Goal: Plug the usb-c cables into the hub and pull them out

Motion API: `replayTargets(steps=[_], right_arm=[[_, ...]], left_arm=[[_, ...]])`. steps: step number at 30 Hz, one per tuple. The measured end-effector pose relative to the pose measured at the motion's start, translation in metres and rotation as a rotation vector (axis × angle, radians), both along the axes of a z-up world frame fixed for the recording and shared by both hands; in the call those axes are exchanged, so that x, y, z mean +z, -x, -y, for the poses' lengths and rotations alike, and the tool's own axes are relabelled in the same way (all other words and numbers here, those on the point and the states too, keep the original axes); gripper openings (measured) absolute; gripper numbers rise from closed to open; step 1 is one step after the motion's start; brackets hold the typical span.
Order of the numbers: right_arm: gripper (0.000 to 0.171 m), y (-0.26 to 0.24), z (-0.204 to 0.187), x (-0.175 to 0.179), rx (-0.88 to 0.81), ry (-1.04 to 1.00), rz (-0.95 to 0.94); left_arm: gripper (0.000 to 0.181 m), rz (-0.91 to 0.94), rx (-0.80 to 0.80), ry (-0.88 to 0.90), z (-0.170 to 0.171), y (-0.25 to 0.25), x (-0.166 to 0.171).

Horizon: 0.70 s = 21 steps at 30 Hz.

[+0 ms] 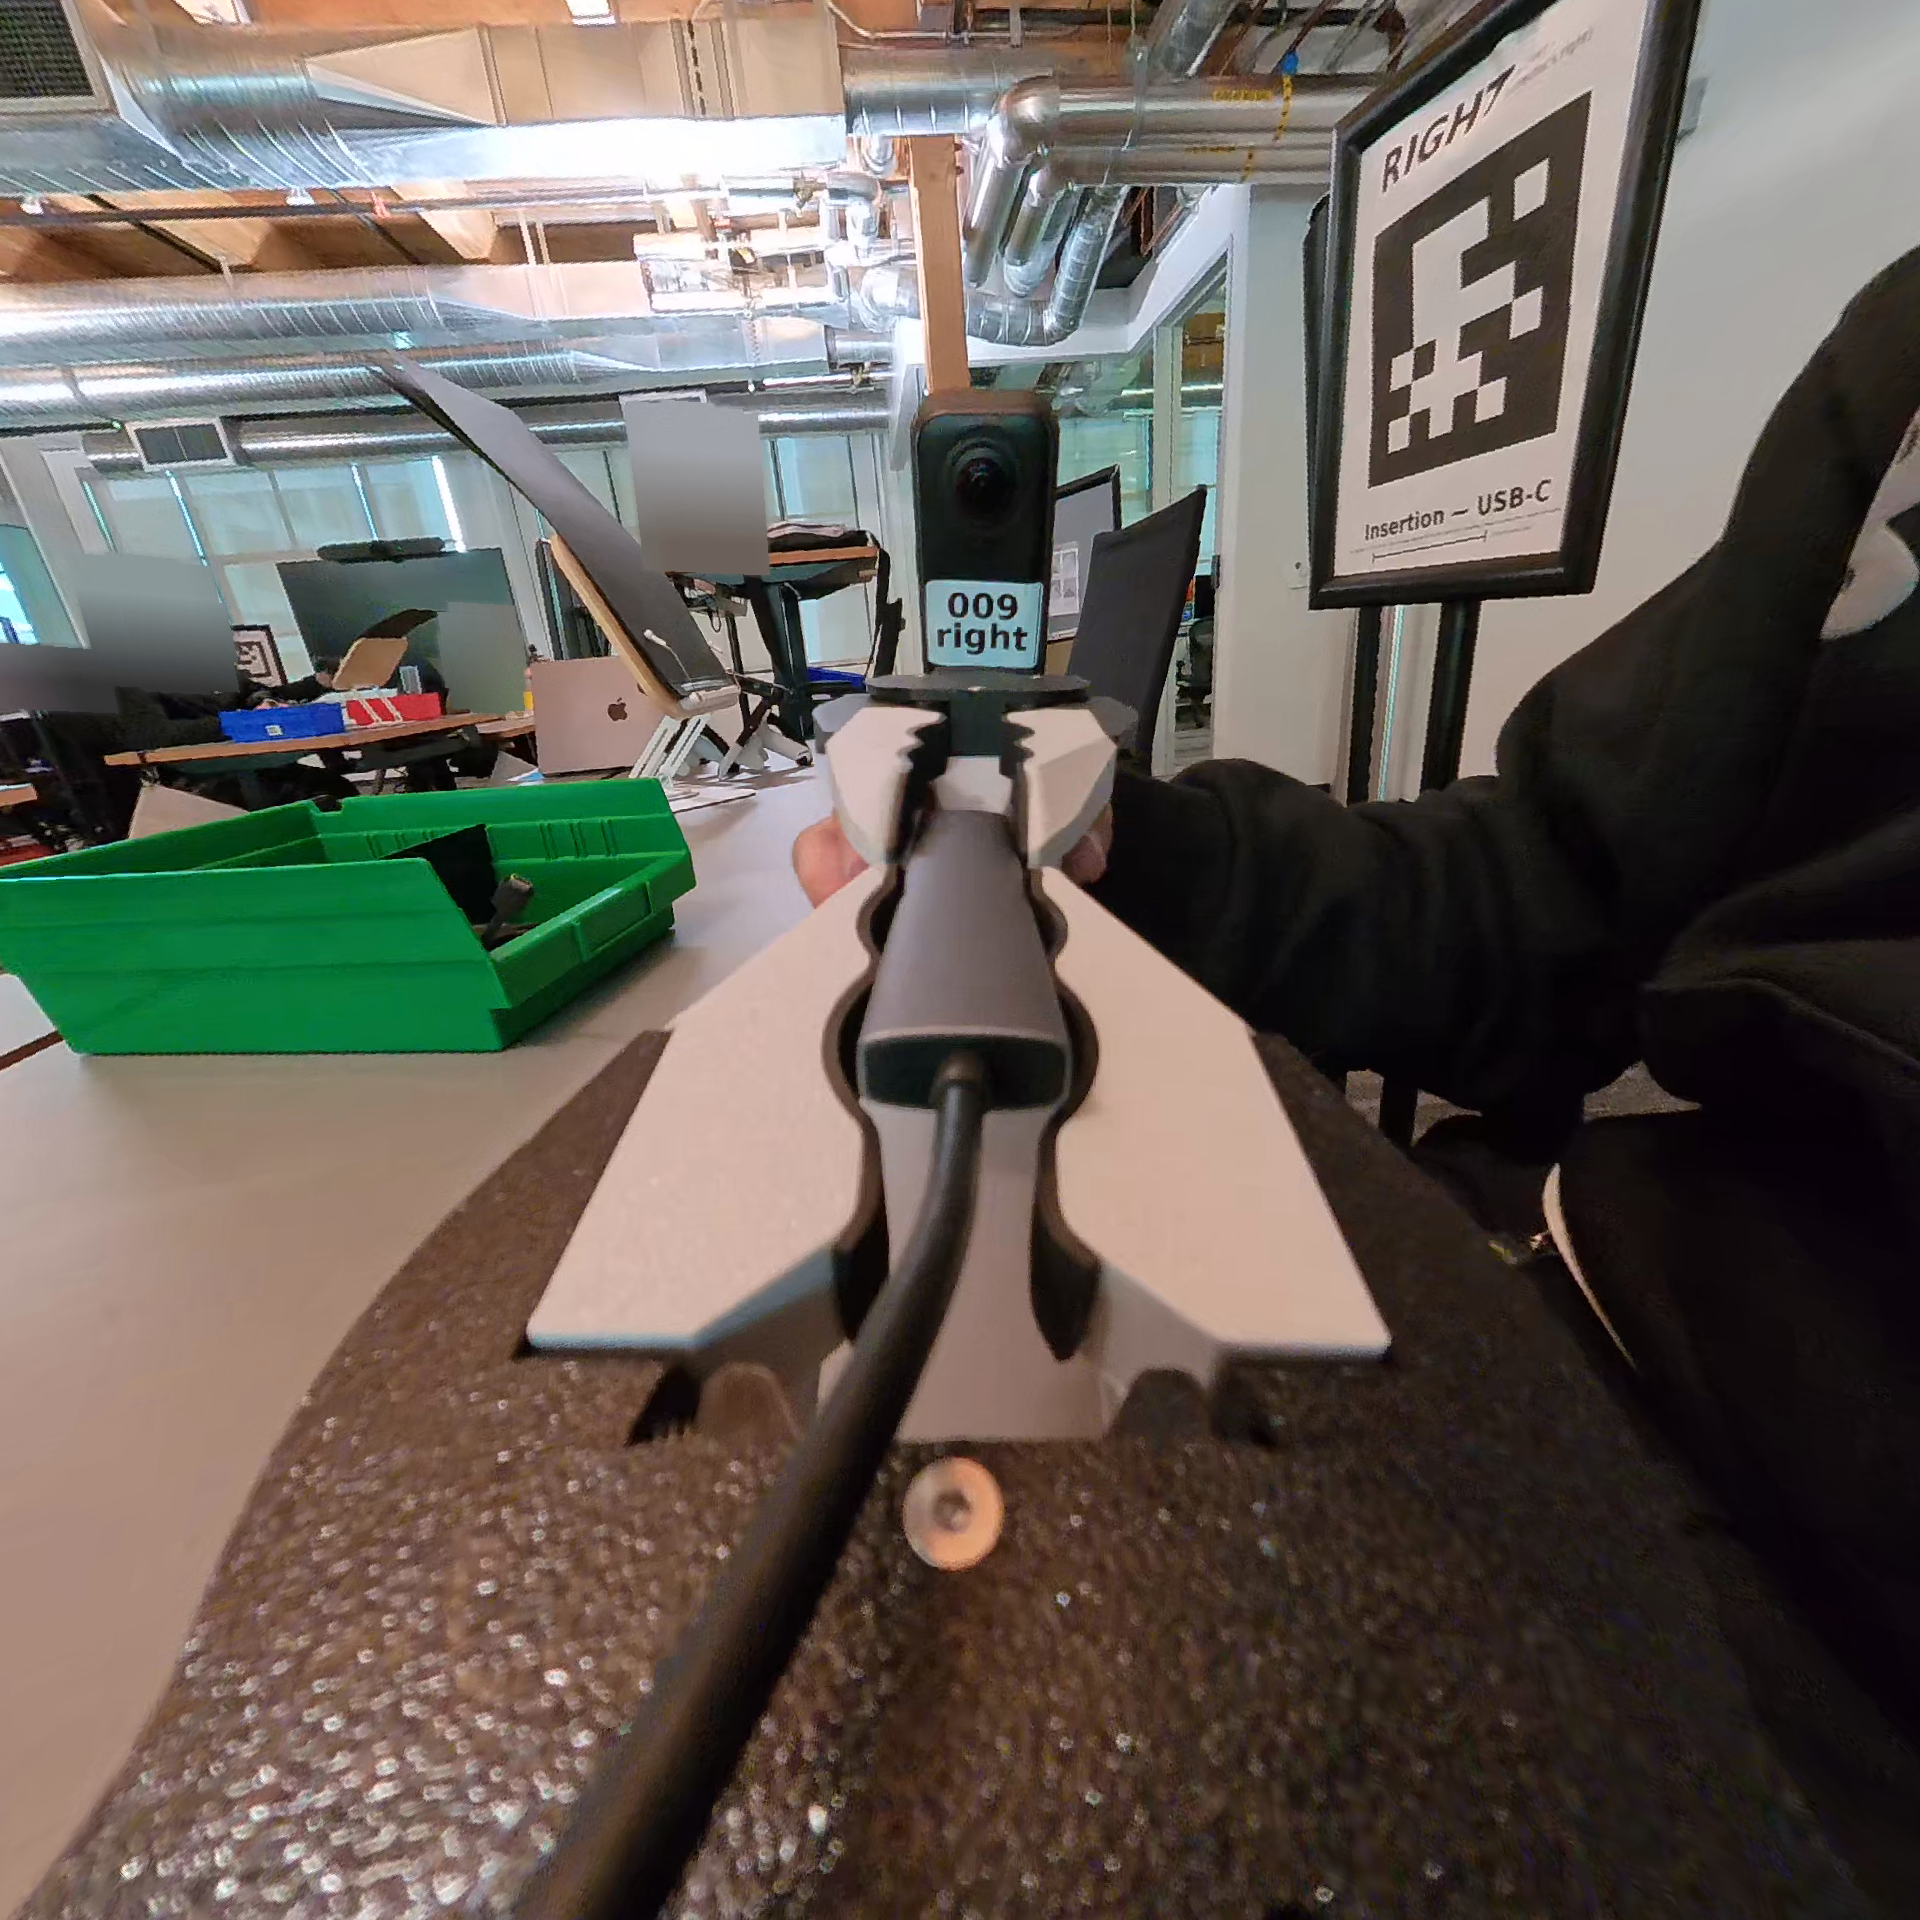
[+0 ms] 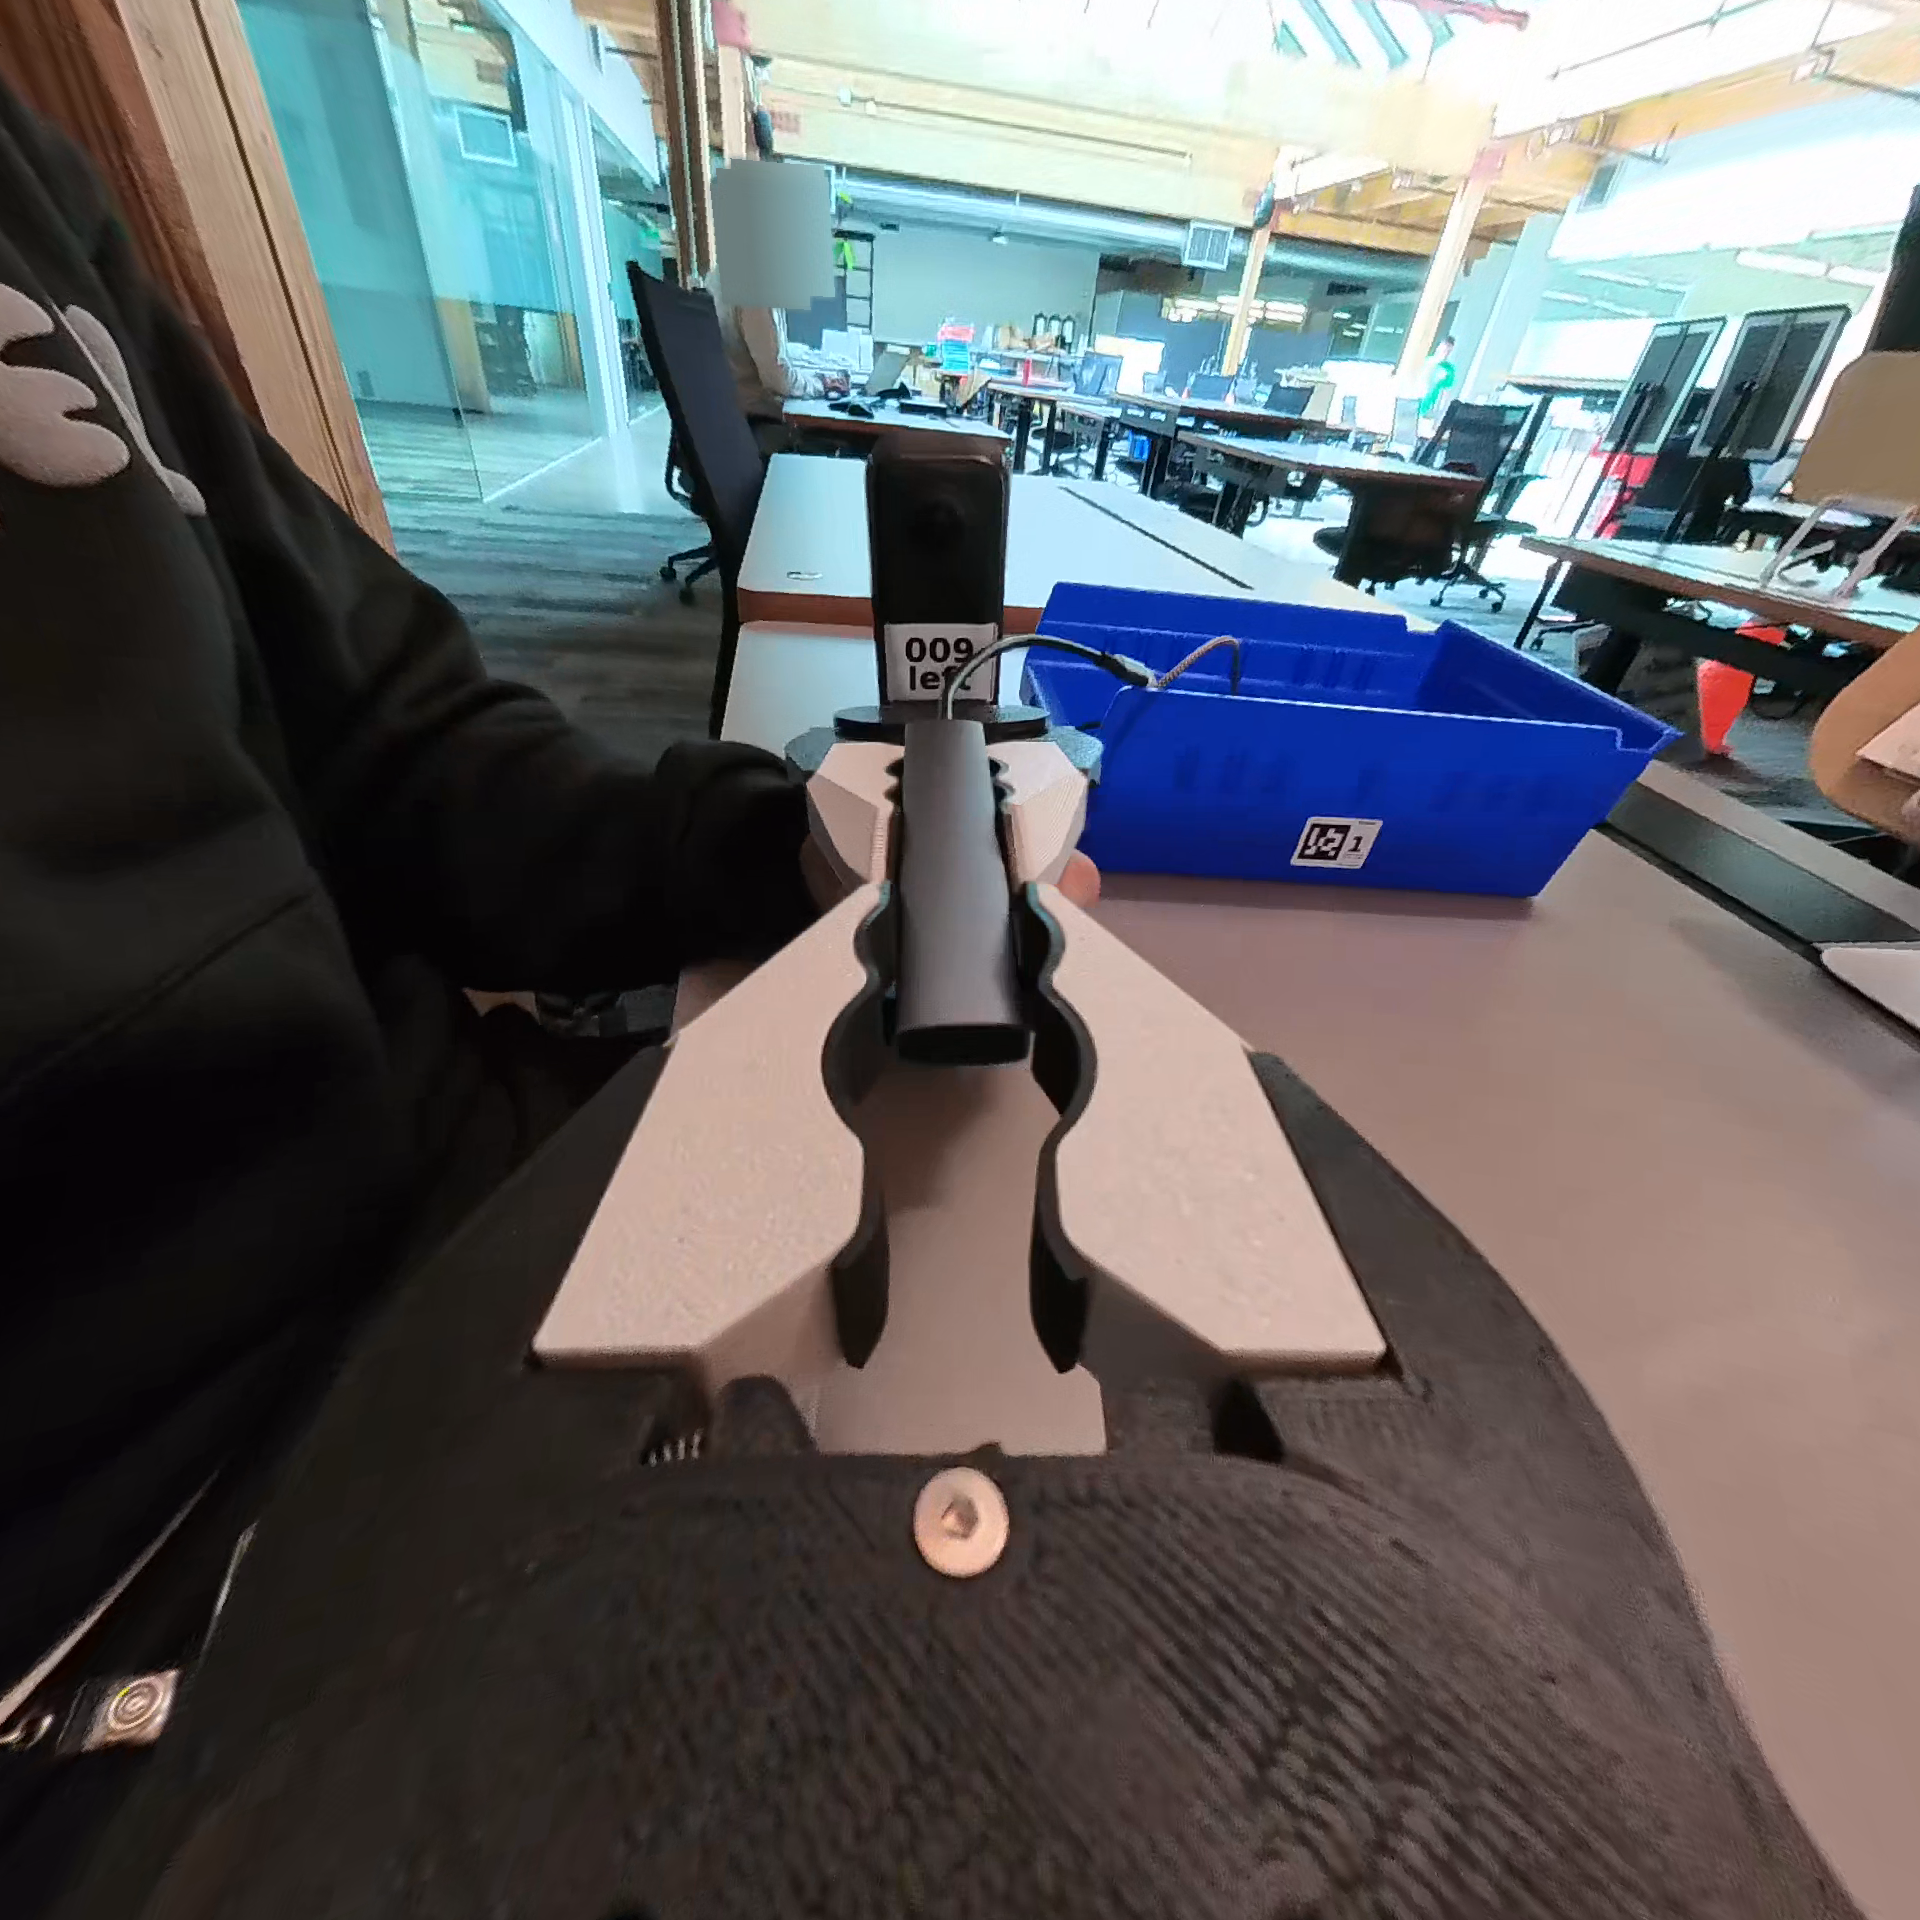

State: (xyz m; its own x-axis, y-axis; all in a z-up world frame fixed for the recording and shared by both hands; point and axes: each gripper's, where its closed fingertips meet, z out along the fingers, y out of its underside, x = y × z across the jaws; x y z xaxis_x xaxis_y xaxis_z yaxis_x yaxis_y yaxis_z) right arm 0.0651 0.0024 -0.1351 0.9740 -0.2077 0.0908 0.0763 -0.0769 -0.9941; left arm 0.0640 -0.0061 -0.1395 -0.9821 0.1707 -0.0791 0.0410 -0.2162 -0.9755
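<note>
A dark grey hub [image 1: 961, 966] is held level above the table between both grippers, one at each end. My left gripper [image 1: 961, 894] is shut on the end where the hub's black cable [image 1: 914, 1247] comes out toward the camera. The right gripper [image 1: 971, 800] faces it and clamps the far end. In the right wrist view my right gripper [image 2: 954, 904] is shut on the plain end of the hub [image 2: 956, 956], with the left gripper [image 2: 945, 821] opposite. A thin braided cable [image 2: 1195, 655] arcs from behind the hub into the blue bin [image 2: 1351, 769].
A green bin [image 1: 343, 914] with a dark cable plug [image 1: 514, 894] inside stands on the grey table [image 1: 208, 1247] to the left. A framed marker sign [image 1: 1475, 312] on a stand is at the right. The person's black sleeves [image 1: 1455, 883] are close beside the grippers. My left and right fingertips are right by each other.
</note>
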Motion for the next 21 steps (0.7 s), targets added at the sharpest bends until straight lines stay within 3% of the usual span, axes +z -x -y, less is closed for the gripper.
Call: replayTargets(steps=[10,13,16,21], right_arm=[[0.021,0.0,0.003,-0.002,-0.025,0.089,0.072],[0.021,-0.005,0.008,0.015,-0.085,0.038,0.131],[0.021,-0.02,0.028,0.043,-0.234,-0.035,0.203],[0.019,-0.066,0.103,0.095,-0.686,-0.044,0.37]], left_arm=[[0.022,0.025,0.007,-0.011,0.002,0.002,-0.002],[0.037,0.028,0.099,0.03,0.002,-0.01,0.003],[0.055,0.042,0.172,0.031,0.002,-0.018,0.003],[0.054,0.011,0.15,0.042,0.0,-0.017,0.004]])
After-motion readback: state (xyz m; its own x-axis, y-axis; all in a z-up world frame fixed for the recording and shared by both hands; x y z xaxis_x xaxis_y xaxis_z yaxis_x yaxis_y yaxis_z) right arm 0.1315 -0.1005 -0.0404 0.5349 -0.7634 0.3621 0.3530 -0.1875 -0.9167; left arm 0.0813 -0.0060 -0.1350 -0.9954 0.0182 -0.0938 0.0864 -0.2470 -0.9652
